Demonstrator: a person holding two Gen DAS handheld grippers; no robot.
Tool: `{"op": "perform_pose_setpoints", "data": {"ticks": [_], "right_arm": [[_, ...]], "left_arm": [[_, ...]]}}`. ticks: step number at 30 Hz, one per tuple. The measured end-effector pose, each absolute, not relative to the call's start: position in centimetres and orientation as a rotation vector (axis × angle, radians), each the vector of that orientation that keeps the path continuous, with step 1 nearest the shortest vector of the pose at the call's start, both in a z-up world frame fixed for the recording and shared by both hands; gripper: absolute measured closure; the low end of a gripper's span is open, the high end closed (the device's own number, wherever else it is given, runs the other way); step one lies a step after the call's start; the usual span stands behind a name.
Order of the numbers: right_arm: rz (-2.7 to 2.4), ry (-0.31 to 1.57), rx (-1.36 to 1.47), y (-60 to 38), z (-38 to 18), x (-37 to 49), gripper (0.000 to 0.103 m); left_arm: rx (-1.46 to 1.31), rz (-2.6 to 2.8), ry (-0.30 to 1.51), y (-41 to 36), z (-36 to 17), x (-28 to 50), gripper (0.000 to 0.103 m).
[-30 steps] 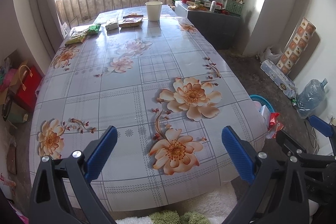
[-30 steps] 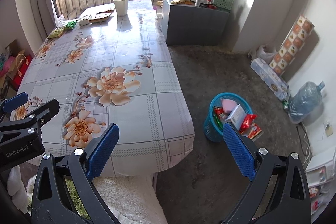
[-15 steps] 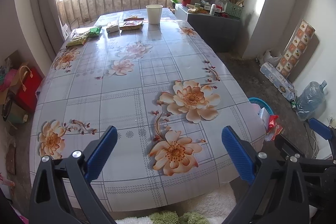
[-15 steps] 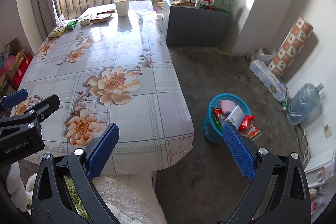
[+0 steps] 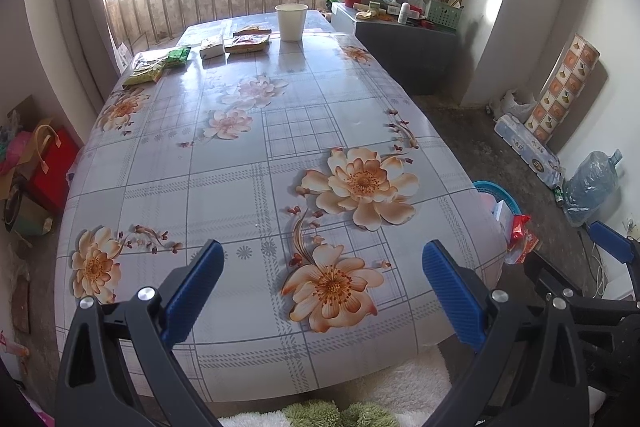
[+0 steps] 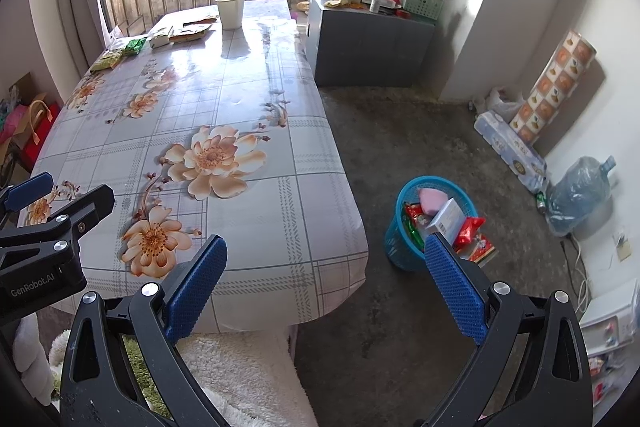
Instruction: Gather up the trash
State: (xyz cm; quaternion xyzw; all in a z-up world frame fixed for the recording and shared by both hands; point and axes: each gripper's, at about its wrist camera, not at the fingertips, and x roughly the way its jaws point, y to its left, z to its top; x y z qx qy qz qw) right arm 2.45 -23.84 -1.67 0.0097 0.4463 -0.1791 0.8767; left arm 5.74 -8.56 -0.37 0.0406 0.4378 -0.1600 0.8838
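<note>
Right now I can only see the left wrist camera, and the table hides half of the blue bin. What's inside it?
Observer: The right wrist view shows the blue bin heaped full: a pink lump, a white box and red wrappers on top.
Operator: Is it touching the table?
Observer: No. A strip of bare floor lies between the bin and the table.
Operator: Is my right gripper holding any trash?
Observer: No. The right gripper has its fingers wide apart with nothing between them.
</note>
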Motion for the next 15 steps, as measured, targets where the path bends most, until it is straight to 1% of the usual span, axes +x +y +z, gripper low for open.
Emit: {"op": "perform_pose_setpoints", "data": {"ticks": [15], "right_arm": [[-0.375,0.932,0.022,-24.00,-1.74,2.31,0.008]], "left_arm": [[0.088,-0.336,0.916,-8.69,-0.64,5.69,0.006]]}}
